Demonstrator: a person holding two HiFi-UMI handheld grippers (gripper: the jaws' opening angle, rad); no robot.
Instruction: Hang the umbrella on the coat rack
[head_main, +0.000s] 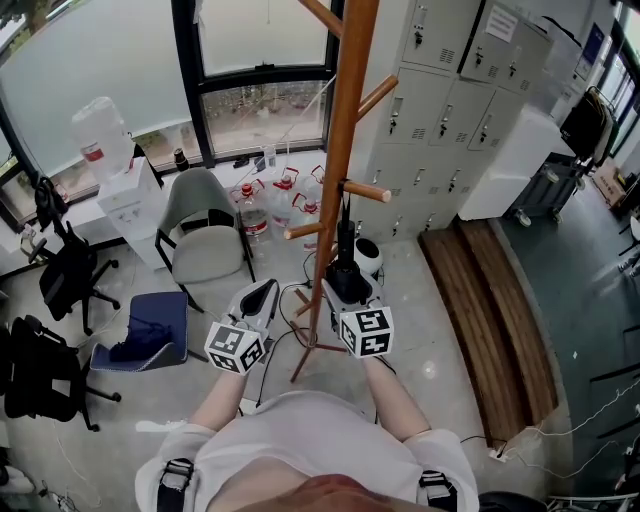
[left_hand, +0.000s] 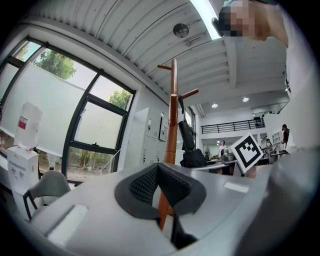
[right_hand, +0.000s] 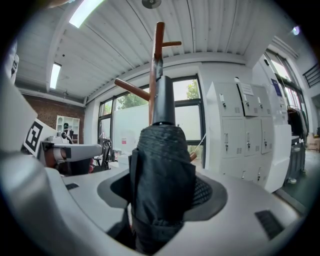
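A tall wooden coat rack (head_main: 345, 120) with slanted pegs stands just ahead of me; one peg (head_main: 366, 190) juts right at mid height. My right gripper (head_main: 350, 287) is shut on a folded black umbrella (head_main: 345, 250), held upright right beside the pole under that peg. In the right gripper view the umbrella (right_hand: 162, 185) fills the jaws, its handle end pointing up along the coat rack (right_hand: 158, 40). My left gripper (head_main: 262, 297) hangs left of the pole, shut with nothing in it. The left gripper view shows the closed pads (left_hand: 145, 187), the coat rack (left_hand: 173, 115) and the umbrella (left_hand: 187, 137) beyond.
A grey chair (head_main: 205, 235) and a blue seat (head_main: 150, 330) stand to the left, with black office chairs (head_main: 40, 370) further left. Water jugs (head_main: 270, 205) line the window. Grey lockers (head_main: 450, 90) and a wooden bench (head_main: 490, 310) are to the right. Cables (head_main: 285, 335) lie round the rack's feet.
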